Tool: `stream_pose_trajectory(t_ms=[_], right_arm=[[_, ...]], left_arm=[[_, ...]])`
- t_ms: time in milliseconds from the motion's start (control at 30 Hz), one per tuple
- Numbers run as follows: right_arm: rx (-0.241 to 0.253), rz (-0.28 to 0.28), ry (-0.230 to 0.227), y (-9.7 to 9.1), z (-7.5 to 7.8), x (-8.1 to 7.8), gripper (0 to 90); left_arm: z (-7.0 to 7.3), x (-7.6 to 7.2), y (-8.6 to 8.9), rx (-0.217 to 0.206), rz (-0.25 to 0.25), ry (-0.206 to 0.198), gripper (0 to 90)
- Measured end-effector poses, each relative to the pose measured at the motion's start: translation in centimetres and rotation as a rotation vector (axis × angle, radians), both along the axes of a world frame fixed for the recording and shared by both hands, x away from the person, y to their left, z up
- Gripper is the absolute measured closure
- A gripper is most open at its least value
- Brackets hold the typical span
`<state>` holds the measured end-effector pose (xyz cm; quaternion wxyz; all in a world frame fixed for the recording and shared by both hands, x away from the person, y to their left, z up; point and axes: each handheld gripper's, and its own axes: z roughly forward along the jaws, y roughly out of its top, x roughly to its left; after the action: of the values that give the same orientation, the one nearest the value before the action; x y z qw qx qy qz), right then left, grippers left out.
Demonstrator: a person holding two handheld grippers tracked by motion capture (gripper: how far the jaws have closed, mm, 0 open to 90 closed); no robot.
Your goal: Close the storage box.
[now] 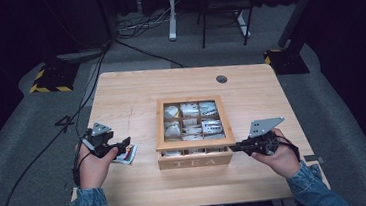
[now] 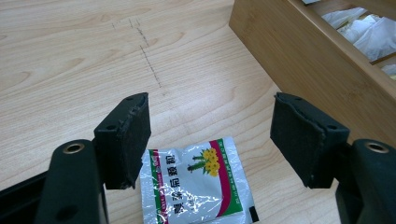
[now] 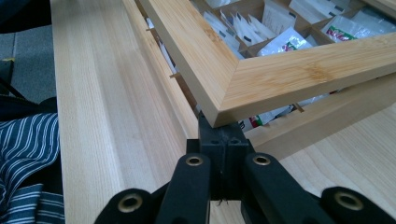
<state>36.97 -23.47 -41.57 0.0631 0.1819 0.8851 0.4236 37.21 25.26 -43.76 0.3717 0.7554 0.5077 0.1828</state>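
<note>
- Counter (image 1: 134, 87) — light wood, carrying the tea box (image 1: 196, 159) at centre frame.
- Box lid (image 3: 280, 70) propped partly up; right gripper (image 1: 240, 146), fingers fully closed, wedged under its front corner. Judged: opening underway, not finished.
- Compartments hold white tea packets (image 1: 189, 110), most cells filled.
- Sachet (image 2: 196, 186) — yellow-flower print — lies flat at lower left of the box, outside it. Left gripper (image 1: 124, 144) over it, fingers wide apart, holding nothing. Still to be boxed.
</note>
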Motion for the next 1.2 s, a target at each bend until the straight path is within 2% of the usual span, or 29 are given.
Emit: stream_pose_trajectory(t_ms=[567,733,1200], right_arm=[[-0.033,0.007,0.027,0.08,-0.57,-0.21,90.0],[-0.056,0.007,0.031,0.23,-0.73,-0.26,90.0],[-0.090,0.004,0.048,0.24,-0.62,-0.31,90.0]], left_arm=[[-0.20,0.10,-0.02,-0.003,-0.003,0.011,29.8],[-0.25,0.13,0.01,-0.002,-0.001,0.009,29.8],[-0.28,0.09,0.05,-0.005,0.001,0.013,29.8]])
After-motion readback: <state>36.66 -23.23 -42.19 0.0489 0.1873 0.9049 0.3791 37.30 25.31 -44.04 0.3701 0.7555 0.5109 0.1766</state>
